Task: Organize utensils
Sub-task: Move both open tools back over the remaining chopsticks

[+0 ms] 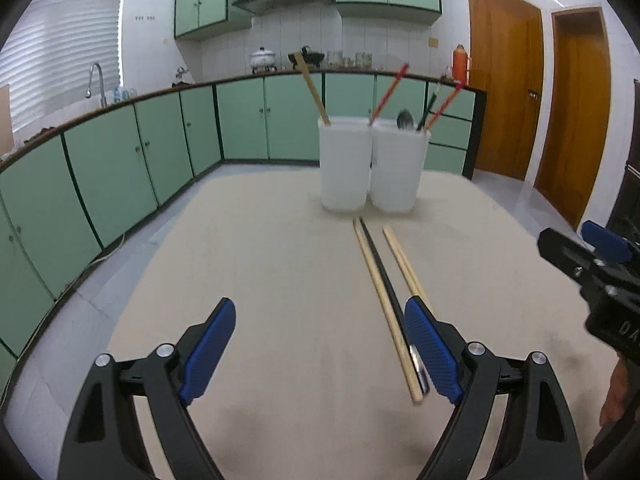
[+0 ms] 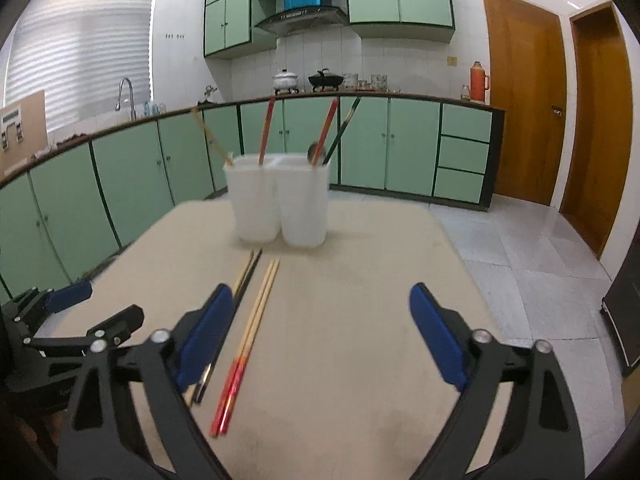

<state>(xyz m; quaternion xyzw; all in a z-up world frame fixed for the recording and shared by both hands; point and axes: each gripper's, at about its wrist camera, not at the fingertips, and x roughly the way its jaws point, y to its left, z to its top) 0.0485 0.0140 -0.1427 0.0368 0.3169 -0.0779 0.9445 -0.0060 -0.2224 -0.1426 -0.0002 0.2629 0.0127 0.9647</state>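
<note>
Two white holders stand side by side at the table's far middle: the left holder (image 1: 344,164) (image 2: 254,200) and the right holder (image 1: 396,168) (image 2: 304,206), both with chopsticks standing in them; a spoon (image 1: 405,119) shows in the right one. A wooden chopstick (image 1: 384,308) and a black chopstick (image 1: 390,292) lie together on the table. A red-ended pair (image 2: 248,340) lies beside them. My left gripper (image 1: 320,356) is open and empty, its right finger beside the loose chopsticks. My right gripper (image 2: 320,340) is open and empty above the red-ended pair.
The beige table (image 1: 280,280) sits in a kitchen with green cabinets (image 1: 120,160) along the left and back. Wooden doors (image 1: 504,80) are at the right. The right gripper (image 1: 600,276) shows at the left wrist view's right edge.
</note>
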